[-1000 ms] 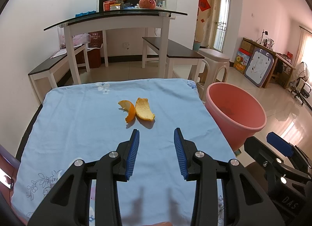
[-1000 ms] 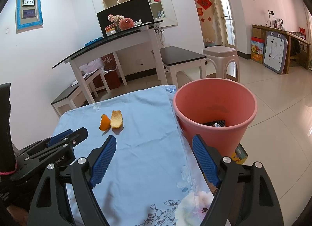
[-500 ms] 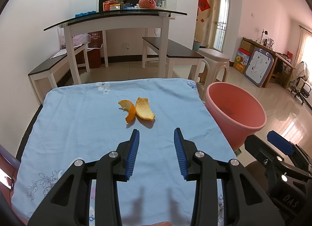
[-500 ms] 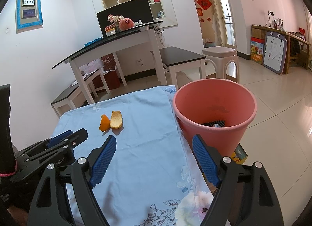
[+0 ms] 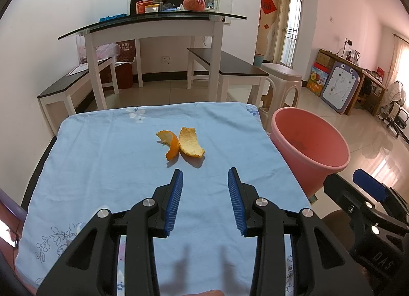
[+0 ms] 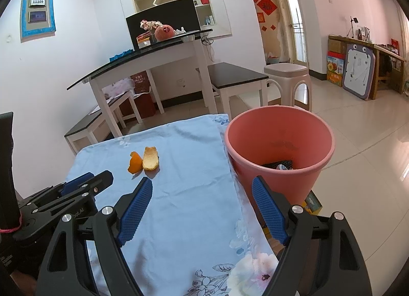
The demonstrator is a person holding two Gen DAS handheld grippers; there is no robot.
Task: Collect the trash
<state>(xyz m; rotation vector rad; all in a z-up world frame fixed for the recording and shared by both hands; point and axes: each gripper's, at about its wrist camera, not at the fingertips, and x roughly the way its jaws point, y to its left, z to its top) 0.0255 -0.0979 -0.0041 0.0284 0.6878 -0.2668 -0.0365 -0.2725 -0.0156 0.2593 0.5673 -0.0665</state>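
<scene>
Two pieces of orange peel (image 5: pixel 182 143) lie side by side in the middle of the light blue tablecloth (image 5: pixel 107 158); they also show in the right wrist view as orange peel (image 6: pixel 144 160). My left gripper (image 5: pixel 205 172) is open just short of the peel, nothing between its blue pads. My right gripper (image 6: pixel 202 181) stands open wide near the cloth's right edge, empty. A pink bin (image 6: pixel 276 127) stands beside the table on the right, with some dark trash at its bottom; in the left wrist view the bin (image 5: pixel 310 151) is at right.
Behind the table stand a white glass-topped table (image 5: pixel 153 25), dark benches (image 5: pixel 227 66) and a plastic stool (image 5: pixel 281 78). The tiled floor (image 6: pixel 358 137) stretches to the right. My right gripper's body (image 5: pixel 368 209) shows at the left wrist view's lower right.
</scene>
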